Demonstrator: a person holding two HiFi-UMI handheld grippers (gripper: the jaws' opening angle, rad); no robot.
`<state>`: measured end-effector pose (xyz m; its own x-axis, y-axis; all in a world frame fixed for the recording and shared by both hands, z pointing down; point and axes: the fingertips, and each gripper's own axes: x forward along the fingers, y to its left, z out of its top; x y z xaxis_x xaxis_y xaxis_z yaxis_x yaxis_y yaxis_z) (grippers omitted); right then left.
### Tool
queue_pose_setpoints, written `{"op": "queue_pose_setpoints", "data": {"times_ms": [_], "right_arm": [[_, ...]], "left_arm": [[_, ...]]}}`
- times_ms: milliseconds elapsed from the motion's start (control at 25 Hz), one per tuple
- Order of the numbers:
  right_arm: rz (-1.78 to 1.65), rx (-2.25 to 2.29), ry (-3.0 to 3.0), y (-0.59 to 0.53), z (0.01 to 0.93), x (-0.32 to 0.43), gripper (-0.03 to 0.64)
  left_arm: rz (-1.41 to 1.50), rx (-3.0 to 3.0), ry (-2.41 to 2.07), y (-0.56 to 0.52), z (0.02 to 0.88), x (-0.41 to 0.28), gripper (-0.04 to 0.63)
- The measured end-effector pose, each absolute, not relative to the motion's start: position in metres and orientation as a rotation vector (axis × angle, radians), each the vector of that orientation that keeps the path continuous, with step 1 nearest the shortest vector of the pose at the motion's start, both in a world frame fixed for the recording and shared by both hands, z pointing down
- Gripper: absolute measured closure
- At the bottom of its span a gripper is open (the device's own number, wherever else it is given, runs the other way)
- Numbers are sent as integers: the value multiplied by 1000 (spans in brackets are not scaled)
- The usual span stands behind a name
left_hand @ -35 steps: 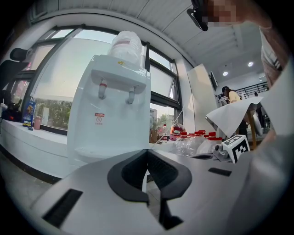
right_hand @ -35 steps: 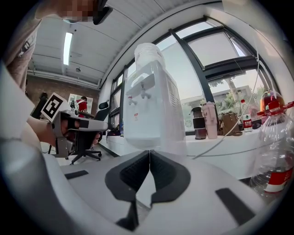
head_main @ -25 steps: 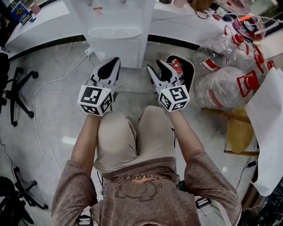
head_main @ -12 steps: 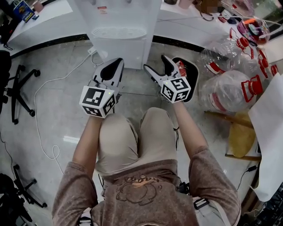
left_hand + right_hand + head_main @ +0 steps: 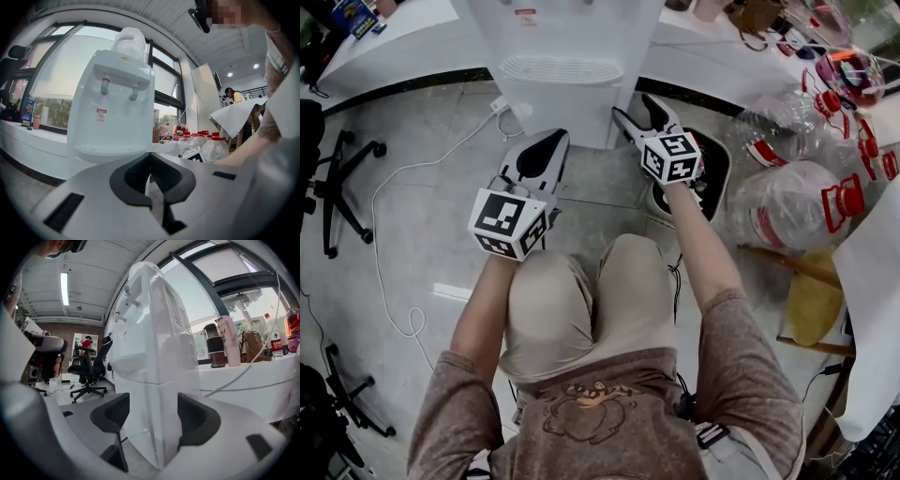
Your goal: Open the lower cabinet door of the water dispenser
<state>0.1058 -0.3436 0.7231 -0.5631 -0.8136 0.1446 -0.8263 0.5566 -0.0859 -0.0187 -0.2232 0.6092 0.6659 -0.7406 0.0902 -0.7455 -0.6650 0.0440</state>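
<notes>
Right claw (image 5: 635, 108), wide but just closing, straddles the water dispenser's (image 5: 562, 84) lower corner without touching, probably seeking the cabinet door (image 5: 140, 418) edge. Left claw (image 5: 549, 144) rests shut, empty.

The right tool (image 5: 637, 111) is pointing at the lower cabinet (image 5: 567, 117) of the water dispenser (image 5: 572, 37). The cabinet's right corner is sitting between its spread jaws, which have just been closing slightly. The left tool (image 5: 551, 145) is hovering to its left, farther back.

My left gripper (image 5: 551, 141) and right gripper (image 5: 636, 108) are pale grey with black-padded jaws, each carrying a black-and-white marker cube (image 5: 508, 222). I wear a brown short-sleeved top (image 5: 609, 427) with a cartoon print, and beige shorts (image 5: 551, 300).
</notes>
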Motion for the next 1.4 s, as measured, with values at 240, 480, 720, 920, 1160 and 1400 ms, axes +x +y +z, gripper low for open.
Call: {"op": "queue_pose_setpoints", "data": {"times_ms": [240,480,720,920,1160,1400], "right_arm": [[244,1407,-2682,-369,734,106,327],[234,1318,-2705,-375,738,101,327],[257,1329,-2707,-374,739,98,346],[295,1361,-2684,-372,739,97,364],[324,1401,-2648,-371,738,94,365],[270,1365,-2638,-349,739,91,381]], "left_arm": [[133,2809,-1232,-223,614,-15,583],[131,2790,-1236,-226,618,-21,583],[107,2778,-1230,-227,618,-22,583],[84,2772,-1210,-225,617,-19,583],[76,2761,-1213,-224,615,-22,583],[78,2754,-1224,-221,612,-22,583]]}}
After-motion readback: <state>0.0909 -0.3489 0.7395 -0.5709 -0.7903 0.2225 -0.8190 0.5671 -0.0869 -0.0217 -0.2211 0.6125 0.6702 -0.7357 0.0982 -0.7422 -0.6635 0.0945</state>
